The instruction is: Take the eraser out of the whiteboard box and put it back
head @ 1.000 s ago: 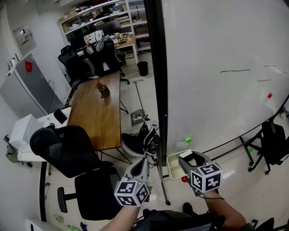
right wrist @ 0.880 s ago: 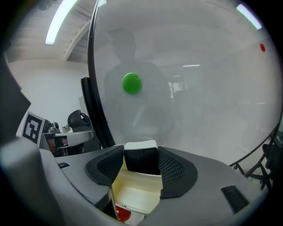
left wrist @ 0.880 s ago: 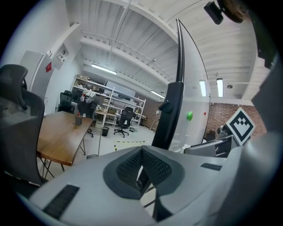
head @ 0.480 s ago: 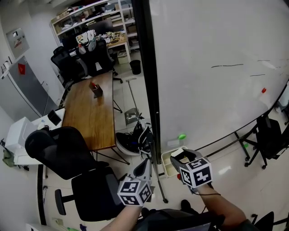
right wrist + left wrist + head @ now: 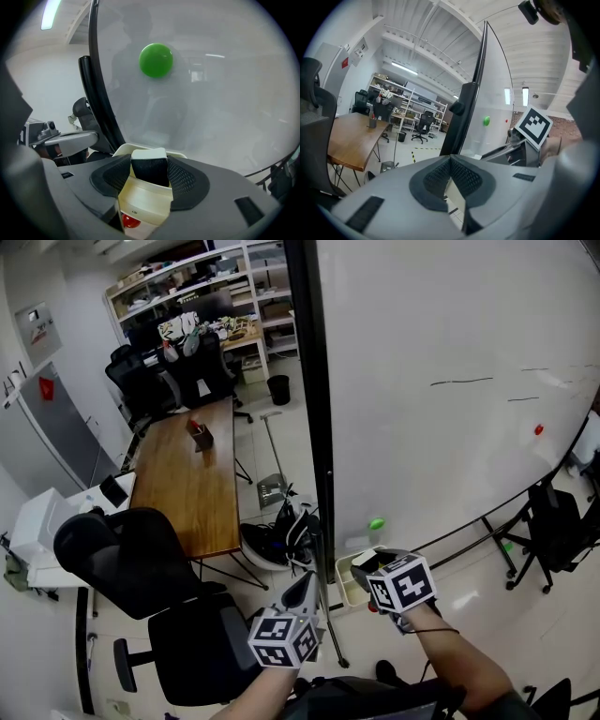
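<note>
My right gripper (image 5: pixel 149 165) is shut on the eraser (image 5: pixel 149 153), a block with a white top and black felt that sits between the two pads. It hangs just above the cream whiteboard box (image 5: pixel 140 206), which is fixed low on the whiteboard (image 5: pixel 450 381). In the head view the right gripper (image 5: pixel 371 563) is over the box (image 5: pixel 347 589) at the board's lower left corner. My left gripper (image 5: pixel 305 589) waits to the left of it, beside the board's black edge. Its jaws are shut with nothing in them, as the left gripper view shows at the left gripper (image 5: pixel 451 159).
A green magnet (image 5: pixel 156 60) sticks to the board above the box, and a red one (image 5: pixel 131 221) shows below it. A board stand leg (image 5: pixel 328 615) runs down between the grippers. Black office chairs (image 5: pixel 131 559) and a wooden table (image 5: pixel 192 484) stand to the left.
The right gripper has tipped further down over the box, still with the eraser in it. The left gripper has shifted slightly beside the board's edge.
</note>
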Demonstrator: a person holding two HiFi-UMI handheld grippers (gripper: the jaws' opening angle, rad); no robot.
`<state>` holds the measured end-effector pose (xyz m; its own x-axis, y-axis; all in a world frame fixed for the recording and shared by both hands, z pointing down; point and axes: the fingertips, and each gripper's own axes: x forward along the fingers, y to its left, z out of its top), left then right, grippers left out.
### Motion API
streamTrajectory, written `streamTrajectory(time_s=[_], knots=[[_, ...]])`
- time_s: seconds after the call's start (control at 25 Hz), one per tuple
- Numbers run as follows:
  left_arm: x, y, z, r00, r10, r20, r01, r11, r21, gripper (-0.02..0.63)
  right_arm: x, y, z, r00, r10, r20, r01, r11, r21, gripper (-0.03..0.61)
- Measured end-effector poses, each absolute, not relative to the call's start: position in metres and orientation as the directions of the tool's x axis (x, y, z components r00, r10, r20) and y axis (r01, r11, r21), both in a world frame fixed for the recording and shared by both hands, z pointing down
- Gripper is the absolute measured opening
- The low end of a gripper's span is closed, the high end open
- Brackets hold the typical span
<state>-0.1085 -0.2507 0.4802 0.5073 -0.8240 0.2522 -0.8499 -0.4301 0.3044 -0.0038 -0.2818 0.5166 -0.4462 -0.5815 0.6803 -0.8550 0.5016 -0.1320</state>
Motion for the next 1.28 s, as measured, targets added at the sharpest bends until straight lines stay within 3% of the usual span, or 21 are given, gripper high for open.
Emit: streamTrajectory(time_s=[0.68, 0.96, 1.16, 1.2, 1.28], knots=[[-0.112, -0.24, 0.467, 0.492, -0.838, 0.235, -0.855, -0.416, 0.309, 0.026, 0.017, -0.274, 0.493, -0.435, -0.664, 0.608, -0.864, 0.498, -0.075, 0.287], [-0.131, -0.236, 0.442, 0.455, -0.869, 0.192, -0.869, -0.386, 0.31, 0.026, 0.029, -0.262, 0.433, -0.536, -0.724, 0.435, -0.834, 0.535, -0.139, 0.282], [-0.128, -0.222, 0.409, 0.453, -0.88, 0.145, -0.883, -0.42, 0.209, 0.026, 0.042, -0.248, 0.384, -0.592, -0.76, 0.269, -0.806, 0.563, -0.184, 0.265], [-0.123, -0.219, 0.403, 0.466, -0.875, 0.132, -0.875, -0.434, 0.213, 0.026, 0.046, -0.245, 0.376, -0.595, -0.765, 0.244, -0.804, 0.565, -0.187, 0.243], [-0.116, -0.214, 0.395, 0.483, -0.868, 0.114, -0.861, -0.447, 0.241, 0.026, 0.058, -0.24, 0.361, -0.575, -0.797, 0.186, -0.817, 0.547, -0.183, 0.132]])
